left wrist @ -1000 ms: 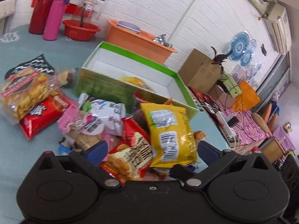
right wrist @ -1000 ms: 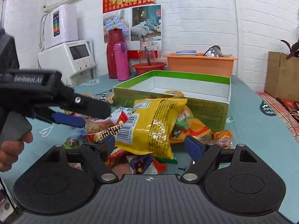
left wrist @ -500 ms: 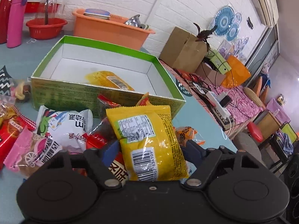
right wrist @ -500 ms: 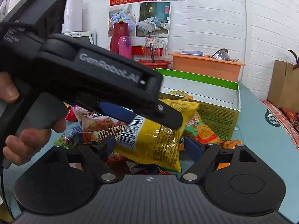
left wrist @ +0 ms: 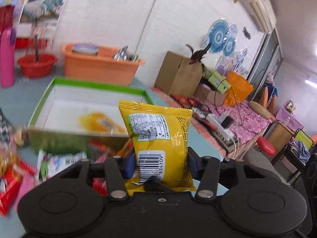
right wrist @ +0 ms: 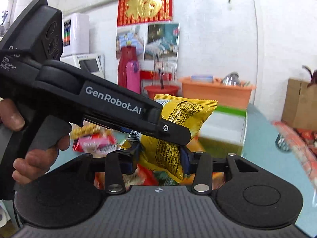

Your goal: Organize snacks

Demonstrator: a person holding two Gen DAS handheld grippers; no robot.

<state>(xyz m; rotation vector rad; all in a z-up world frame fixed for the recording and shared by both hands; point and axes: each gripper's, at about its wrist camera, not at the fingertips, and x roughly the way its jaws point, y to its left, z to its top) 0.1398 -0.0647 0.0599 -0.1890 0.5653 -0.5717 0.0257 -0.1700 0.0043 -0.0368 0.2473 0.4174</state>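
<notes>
Both grippers pinch one yellow snack bag [left wrist: 159, 138]

L gripper [left wrist: 160, 163] & R gripper [right wrist: 158, 156] have just been closing; both now squeeze the bag, lifted in front of the green box [left wrist: 47, 91]. Box is open on top, mostly bare inside, 1 yellow pack [left wrist: 99, 122] in it. Barcode ends 834109. L gripper's side reads "GenRobot.AI".

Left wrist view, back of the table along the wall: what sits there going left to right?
pink bottle → red basin → orange tub → cardboard box
</notes>
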